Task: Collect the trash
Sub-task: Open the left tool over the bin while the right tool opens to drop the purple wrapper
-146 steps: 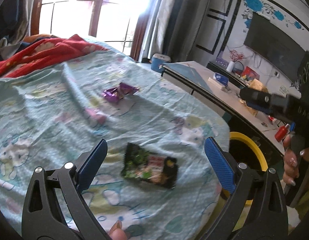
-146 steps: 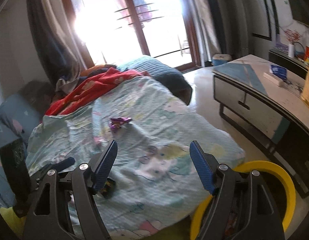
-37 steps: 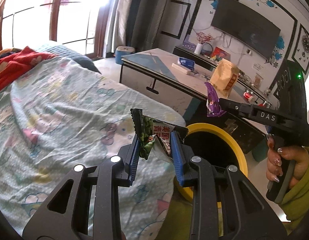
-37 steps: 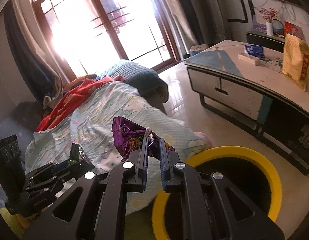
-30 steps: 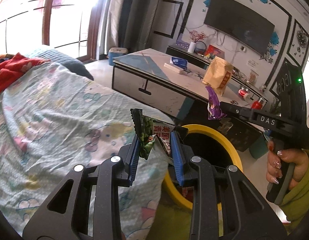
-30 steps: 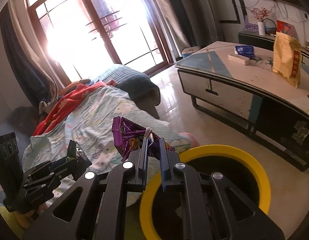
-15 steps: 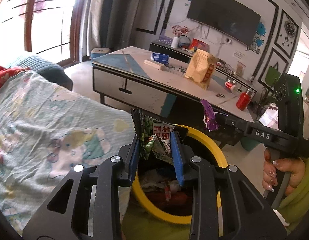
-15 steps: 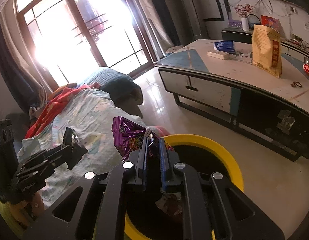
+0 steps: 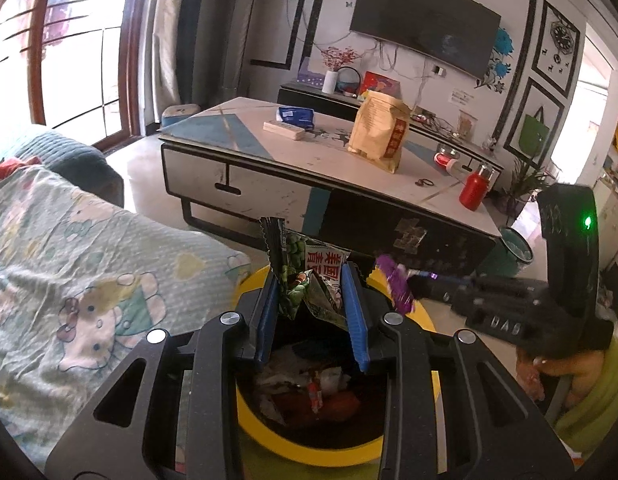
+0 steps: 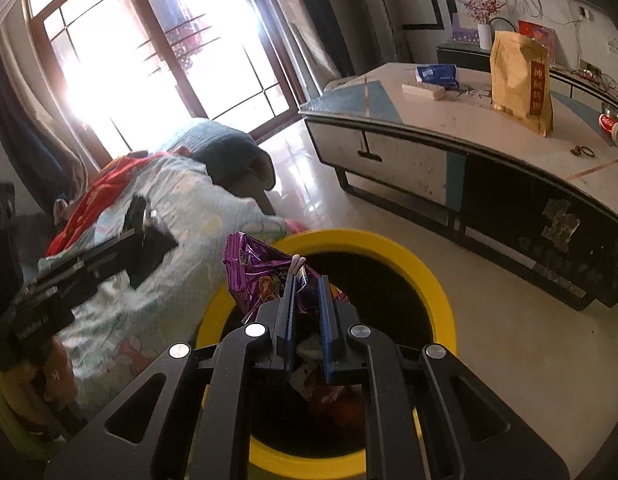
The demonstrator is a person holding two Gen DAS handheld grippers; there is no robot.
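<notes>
Left hand-held gripper [image 9: 311, 300] pinches green wrapper [image 9: 309, 280]; right hand-held gripper [image 10: 307, 300], marked "DAS", pinches purple wrapper [image 10: 257, 276].

2 wrist views close above 1 shared yellow-rimmed bin [image 9: 265, 436] [image 10: 437, 280]

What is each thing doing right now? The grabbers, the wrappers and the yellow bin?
Left gripper: shut on the green wrapper.
Green wrapper: crumpled, held above the bin.
Right gripper: shut on the purple wrapper.
Purple wrapper: crinkled, held over the bin's rim.
Yellow bin: open, no lid, trash already inside.
Red bottle: upright on the coffee table.
</notes>
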